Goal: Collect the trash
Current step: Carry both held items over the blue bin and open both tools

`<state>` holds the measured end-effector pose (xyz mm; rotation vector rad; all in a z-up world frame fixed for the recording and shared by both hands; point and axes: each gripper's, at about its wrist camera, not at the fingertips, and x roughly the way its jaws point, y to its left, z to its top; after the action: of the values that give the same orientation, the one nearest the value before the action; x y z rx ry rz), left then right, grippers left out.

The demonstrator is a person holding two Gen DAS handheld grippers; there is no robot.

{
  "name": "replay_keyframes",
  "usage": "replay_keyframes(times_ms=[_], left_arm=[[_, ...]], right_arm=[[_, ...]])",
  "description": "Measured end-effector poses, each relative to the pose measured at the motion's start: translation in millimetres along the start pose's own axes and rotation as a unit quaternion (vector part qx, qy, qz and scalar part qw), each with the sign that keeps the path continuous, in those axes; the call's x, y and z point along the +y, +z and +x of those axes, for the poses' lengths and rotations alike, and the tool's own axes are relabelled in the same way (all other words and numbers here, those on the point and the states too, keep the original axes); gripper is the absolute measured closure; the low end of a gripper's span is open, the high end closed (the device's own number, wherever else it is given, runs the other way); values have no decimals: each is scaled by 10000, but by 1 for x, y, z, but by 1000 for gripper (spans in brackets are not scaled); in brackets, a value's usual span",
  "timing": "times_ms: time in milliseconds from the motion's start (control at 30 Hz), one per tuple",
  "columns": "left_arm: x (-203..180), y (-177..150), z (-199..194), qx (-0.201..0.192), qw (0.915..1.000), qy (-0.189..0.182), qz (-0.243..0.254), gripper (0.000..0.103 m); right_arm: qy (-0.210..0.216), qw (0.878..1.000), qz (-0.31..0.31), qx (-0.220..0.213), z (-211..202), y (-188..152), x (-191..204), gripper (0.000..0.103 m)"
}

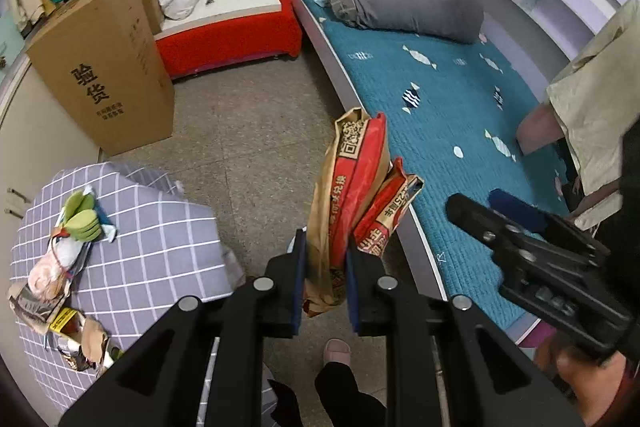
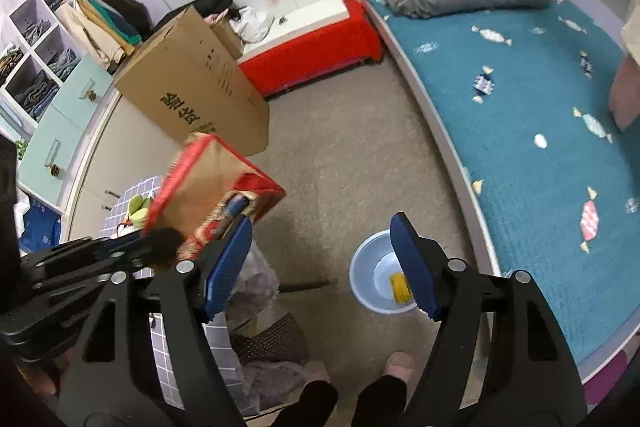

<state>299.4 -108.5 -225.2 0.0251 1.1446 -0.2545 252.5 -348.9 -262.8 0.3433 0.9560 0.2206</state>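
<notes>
the left gripper (image 1: 326, 267) pinches a red and brown paper bag (image 1: 352, 187) tight and holds it up over the floor, beside the bed (image 1: 460, 115). the right gripper (image 2: 320, 267) is wide open with nothing in it. under it sit a blue bowl (image 2: 370, 267) and the person's feet. trash (image 1: 64, 267) lies on the checked table (image 1: 152, 227). farther back stand a big cardboard box (image 1: 104, 67) and a red bench (image 1: 228, 39).
</notes>
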Motion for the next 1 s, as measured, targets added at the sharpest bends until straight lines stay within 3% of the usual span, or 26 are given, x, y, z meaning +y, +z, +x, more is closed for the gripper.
replay_keyframes(times_ms=[267,467,533,567,600,700,1000], left_arm=[[-34,17,17,119,9995,-178,219,85],[-50,25,22,109,9991,-269,322,82],[-51,28,25,139,9989,-354,291,61],[-51,29,25,114,9992,-320,215,42],[-48,29,24,45,9996,-244,107,31],[-39,29,19,-54,9994,-322,-88,31],[-16,8,-8,-289,9994,-85,-180,31]], right_arm=[[-450,9983,-107,-360,-24,6,-15,28],[-561,9971,-13,-510,-34,11,-29,27],[-585,9966,23,-588,-39,12,-34,27],[-623,9961,55,-627,-42,12,-37,26],[-631,9960,70,-632,-43,12,-37,25],[-641,9959,108,-627,-46,12,-39,25],[-405,9974,-149,-575,-45,5,-10,25]])
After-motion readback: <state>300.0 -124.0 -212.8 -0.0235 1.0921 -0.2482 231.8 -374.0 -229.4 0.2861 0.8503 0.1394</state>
